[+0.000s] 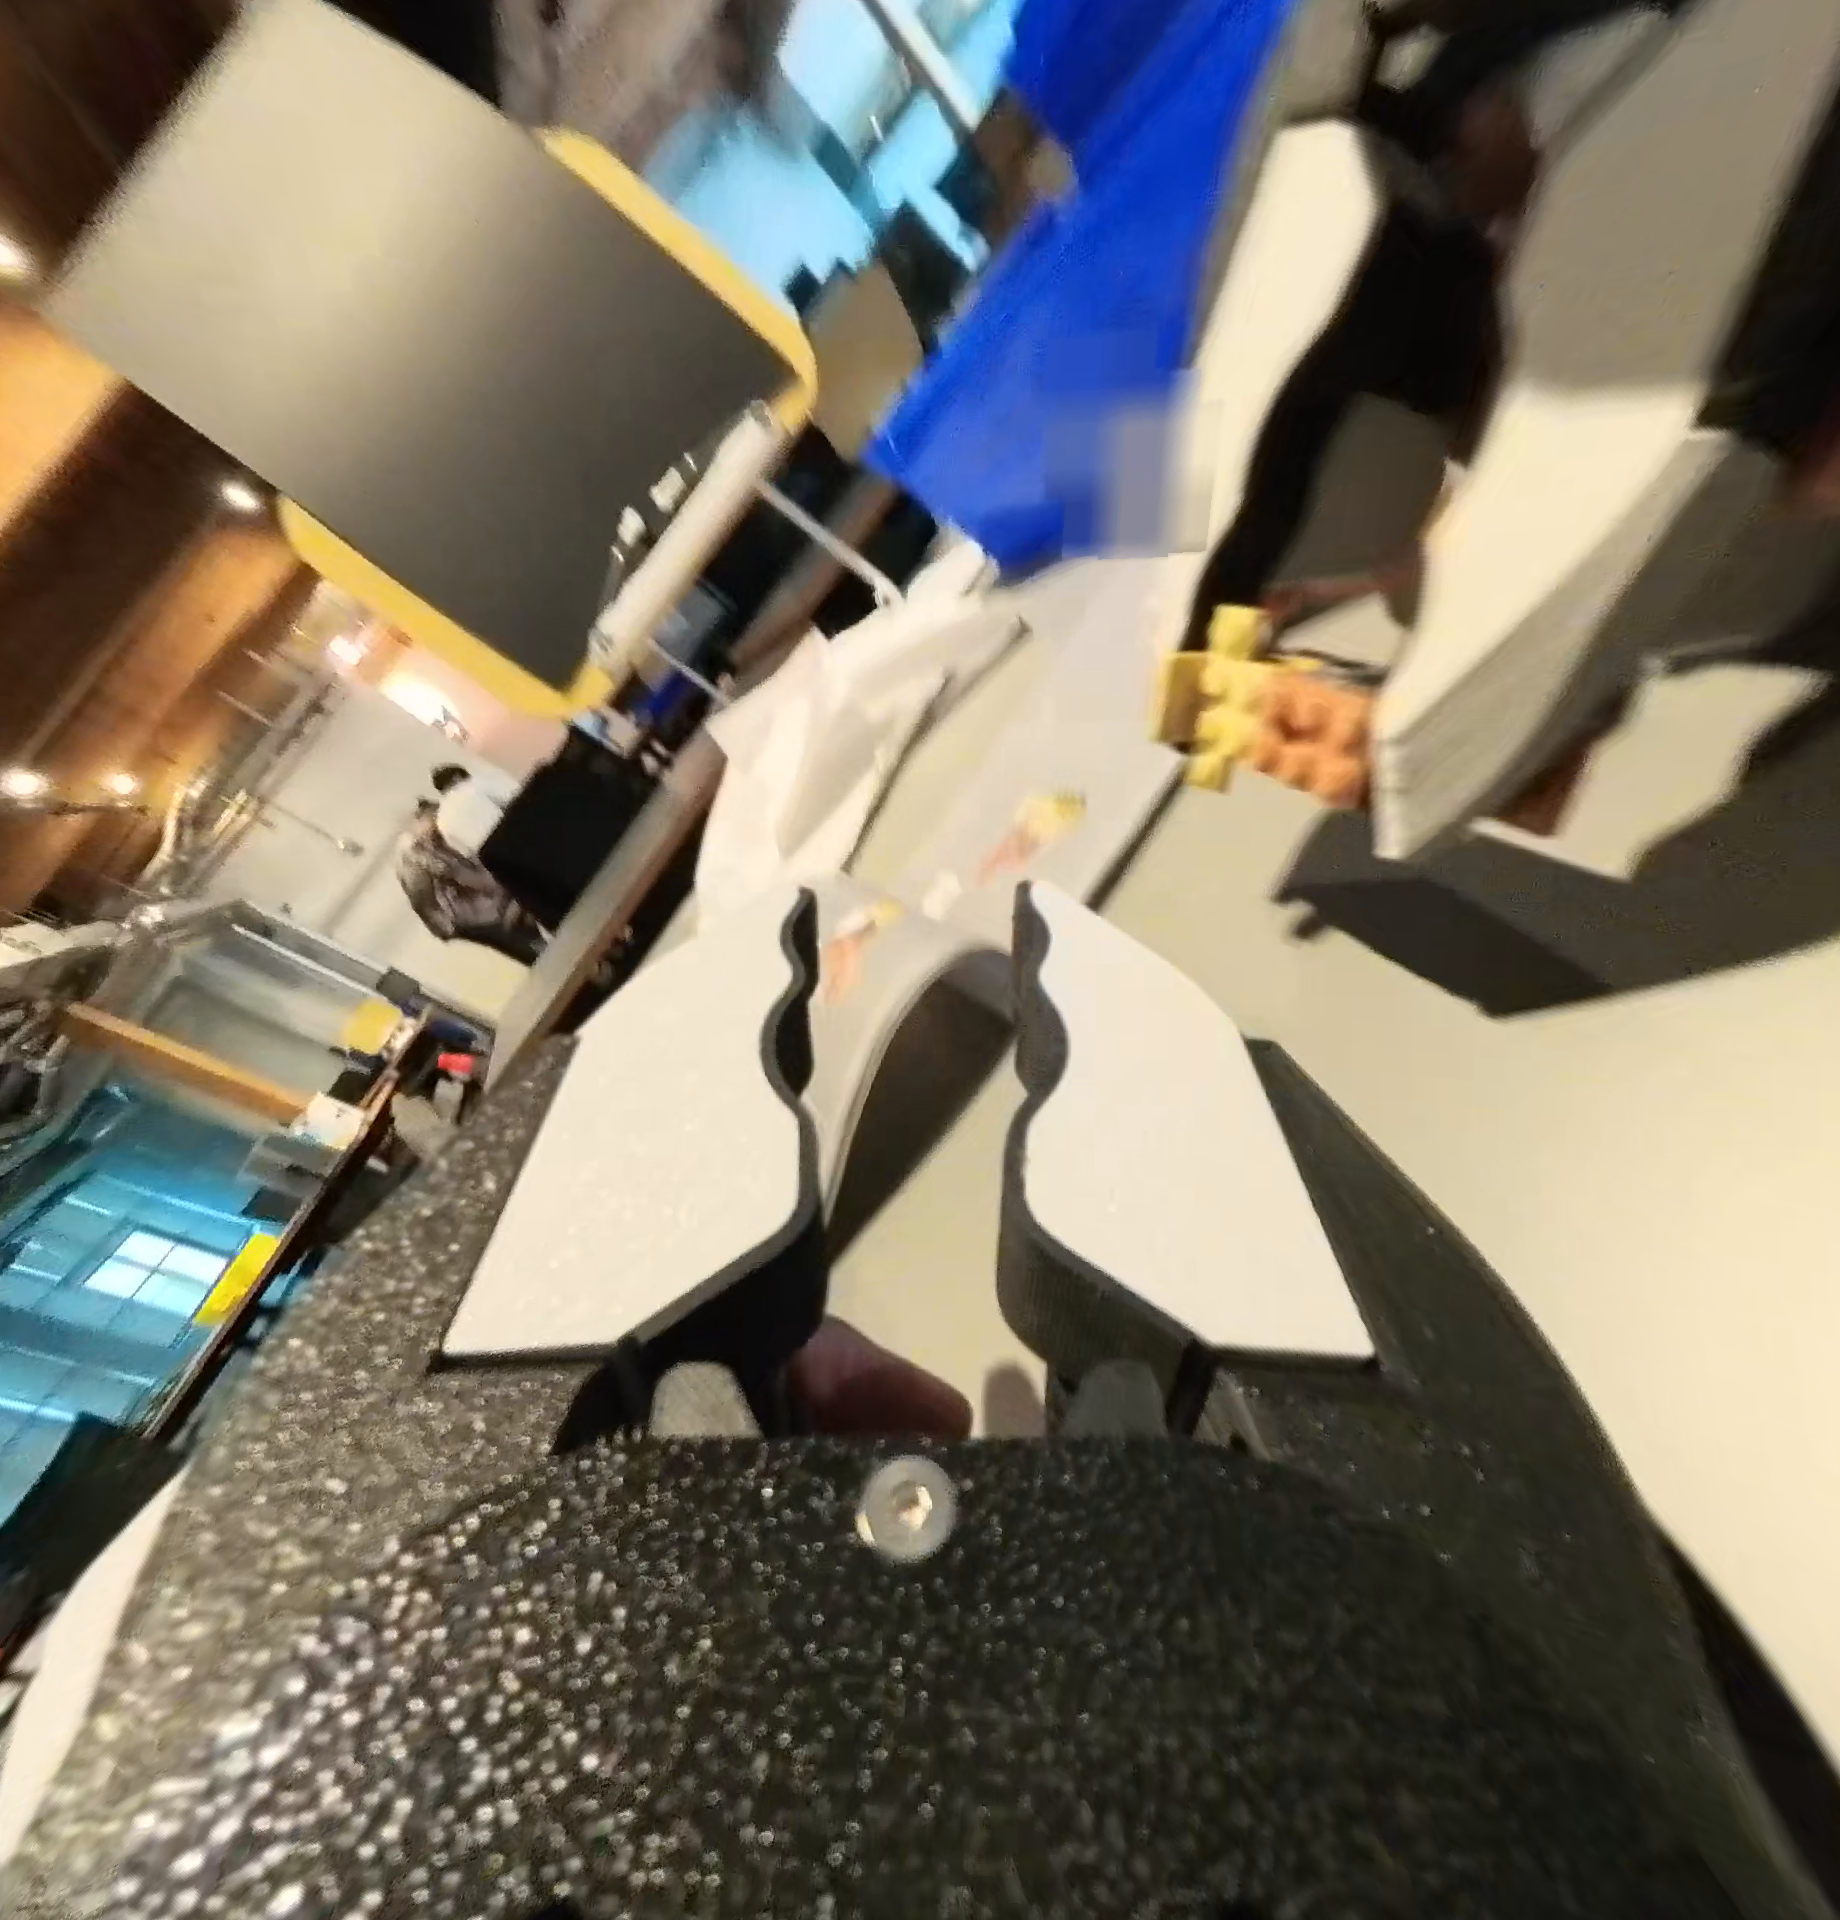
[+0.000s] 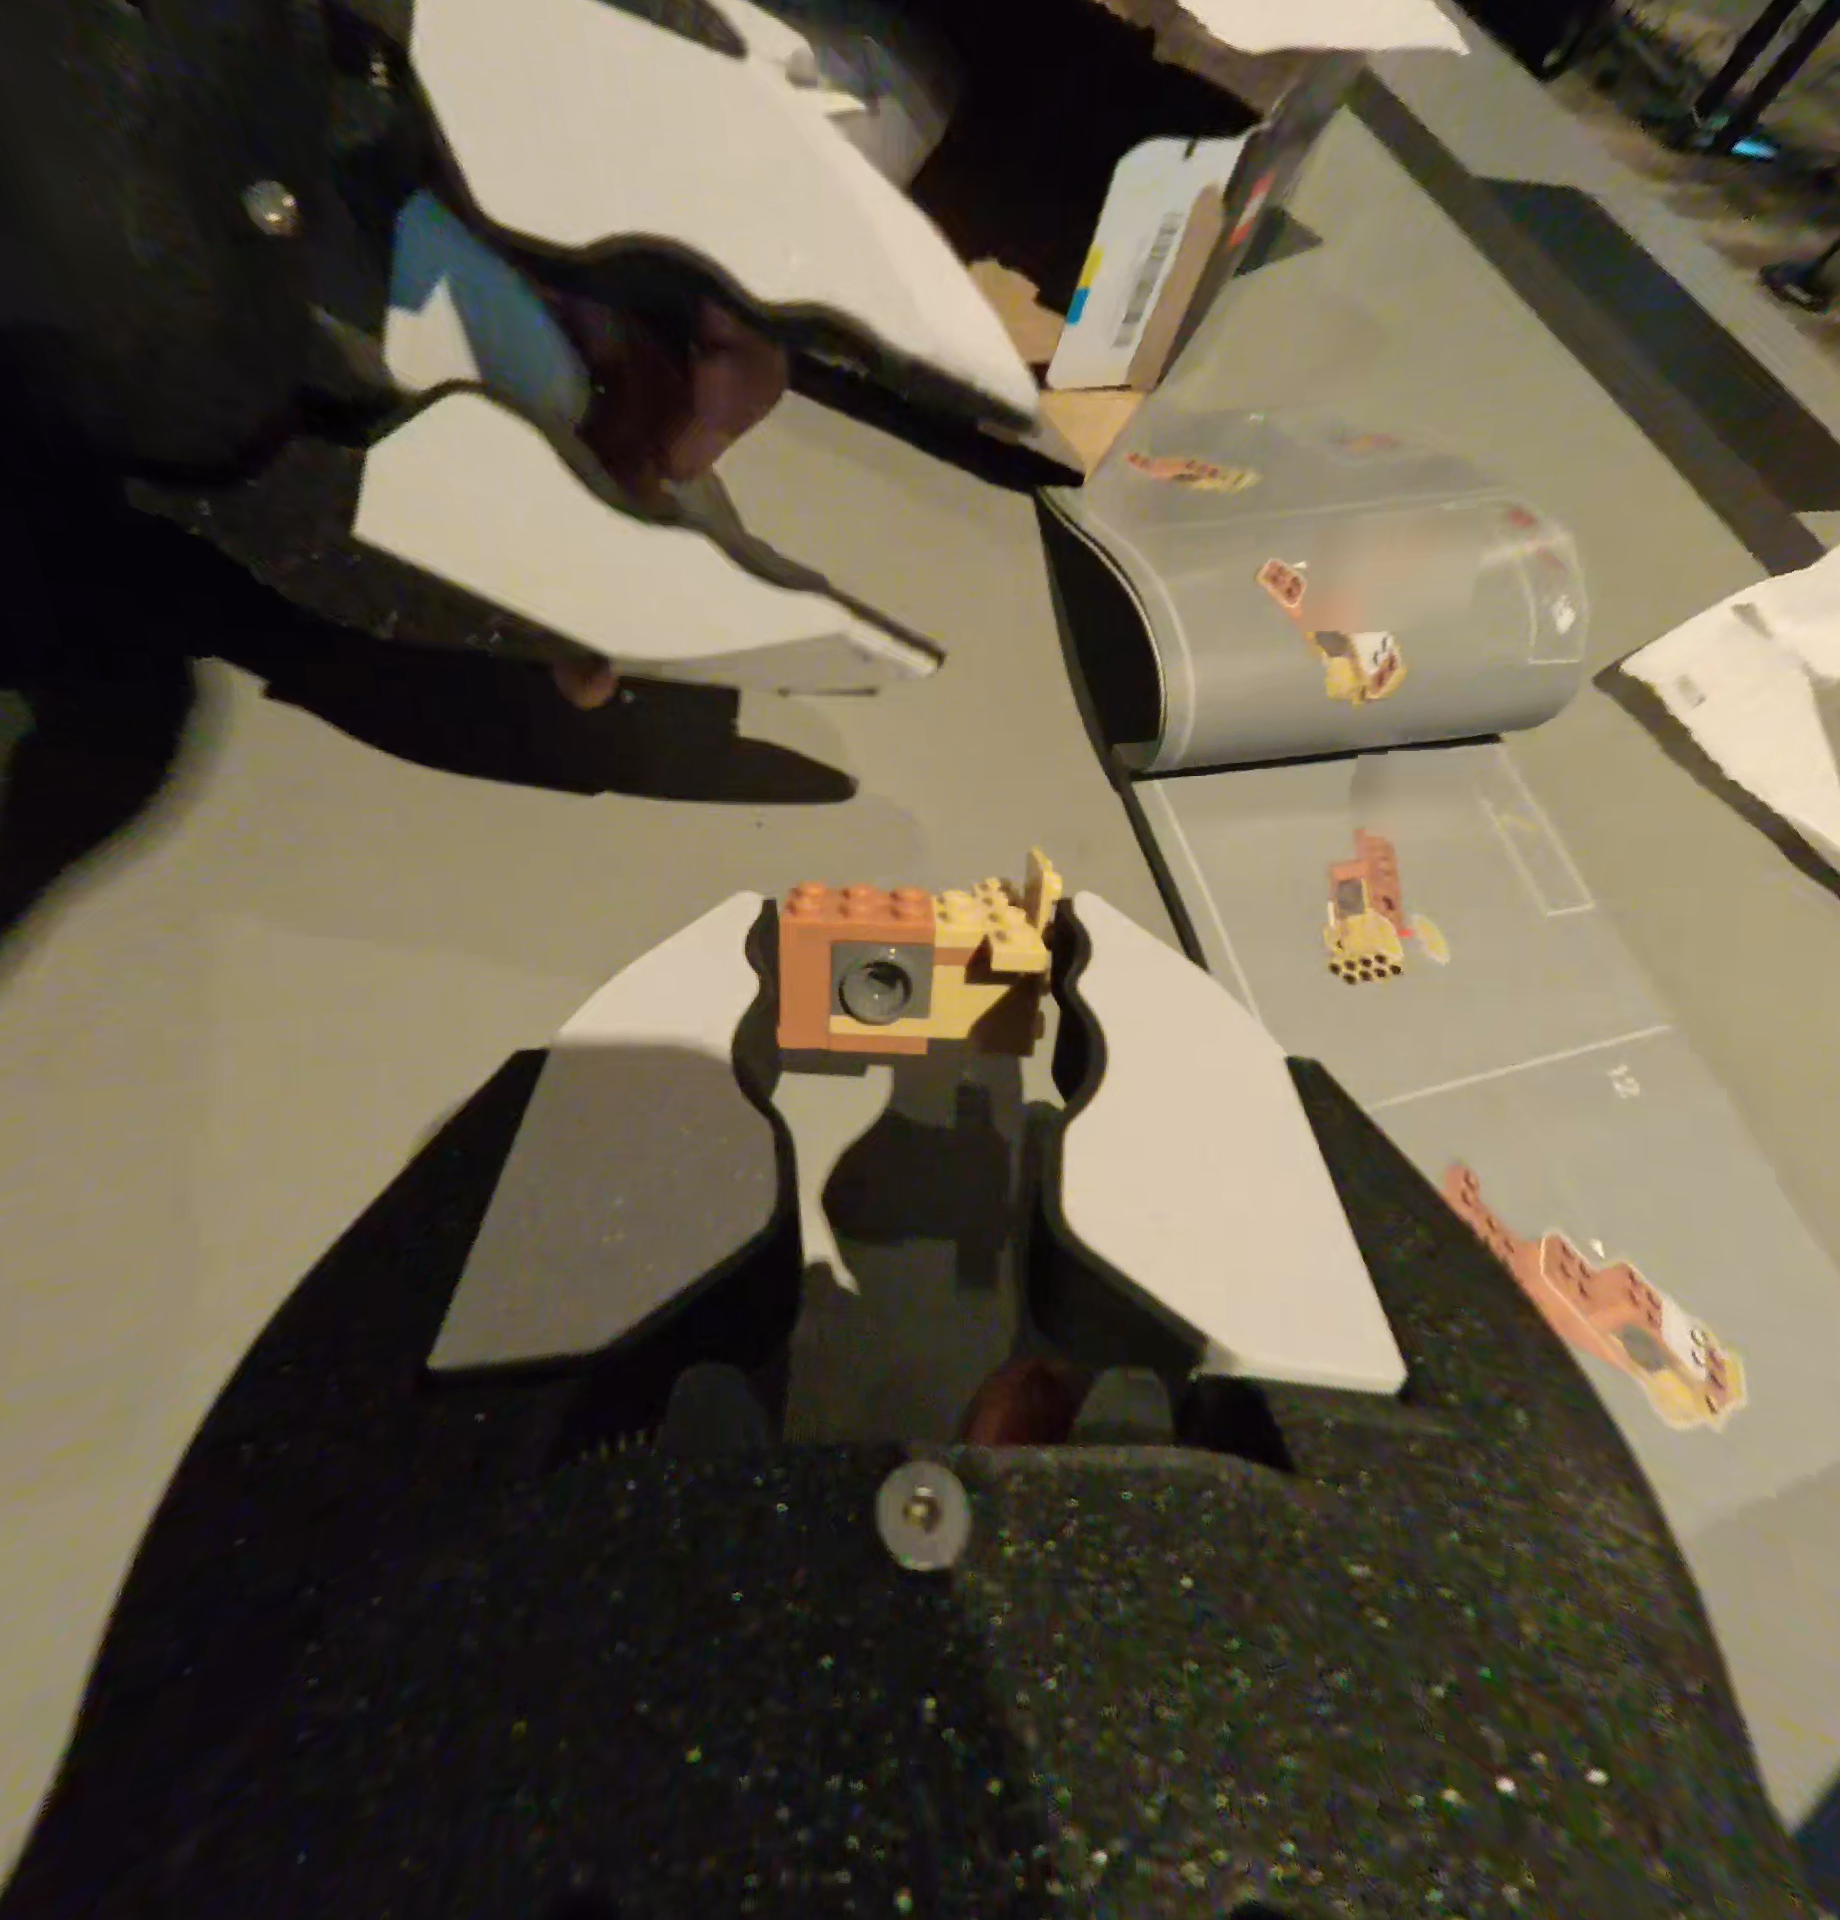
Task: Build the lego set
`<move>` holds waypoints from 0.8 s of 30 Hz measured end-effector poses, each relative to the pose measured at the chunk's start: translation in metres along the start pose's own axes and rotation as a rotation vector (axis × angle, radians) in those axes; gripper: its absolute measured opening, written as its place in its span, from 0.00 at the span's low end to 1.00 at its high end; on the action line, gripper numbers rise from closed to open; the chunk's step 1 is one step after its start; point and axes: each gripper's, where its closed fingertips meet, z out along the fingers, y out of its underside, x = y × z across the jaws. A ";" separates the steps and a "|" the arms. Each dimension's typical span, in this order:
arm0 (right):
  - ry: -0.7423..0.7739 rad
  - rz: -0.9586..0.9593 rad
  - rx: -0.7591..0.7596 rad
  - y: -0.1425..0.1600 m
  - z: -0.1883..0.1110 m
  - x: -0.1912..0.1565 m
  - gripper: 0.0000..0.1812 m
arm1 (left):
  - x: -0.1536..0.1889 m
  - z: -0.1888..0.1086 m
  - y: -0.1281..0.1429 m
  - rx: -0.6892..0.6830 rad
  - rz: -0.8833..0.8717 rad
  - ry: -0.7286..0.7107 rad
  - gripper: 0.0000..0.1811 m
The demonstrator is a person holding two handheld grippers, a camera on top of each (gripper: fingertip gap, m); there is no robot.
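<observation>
My right gripper [image 2: 916, 935] is shut on a small lego assembly [image 2: 895, 977] of brown and tan bricks with a grey round piece, held a little above the grey table [image 2: 428, 987]. My left gripper [image 2: 983, 535] hovers open and empty at the upper left, tips pointing towards the instruction booklet [image 2: 1363, 623]. In the tilted, blurred left wrist view, my left gripper [image 1: 916, 935] has its jaws apart with nothing between them. The assembly [image 1: 1238, 707] shows at the upper right, held between the right gripper's fingers [image 1: 1498, 644].
The open booklet has a curled page and lies right of the assembly. A lego box [image 2: 1155, 270] stands behind it. White paper packaging [image 2: 1778, 707] lies at the far right. The table's edge [image 2: 1622, 260] runs along the upper right. The gap from one gripper's tips to the other's is roughly 6 cm.
</observation>
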 end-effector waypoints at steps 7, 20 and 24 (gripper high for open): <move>-0.007 0.022 -0.138 0.004 0.030 0.002 0.27 | 0.003 0.000 0.017 -0.097 0.015 0.022 0.19; -0.016 0.109 -0.235 0.023 0.026 0.007 0.27 | 0.001 -0.004 0.023 -0.130 0.032 0.008 0.18; -0.042 0.147 -0.245 0.027 0.021 0.006 0.28 | 0.001 -0.003 0.024 -0.142 0.040 0.008 0.18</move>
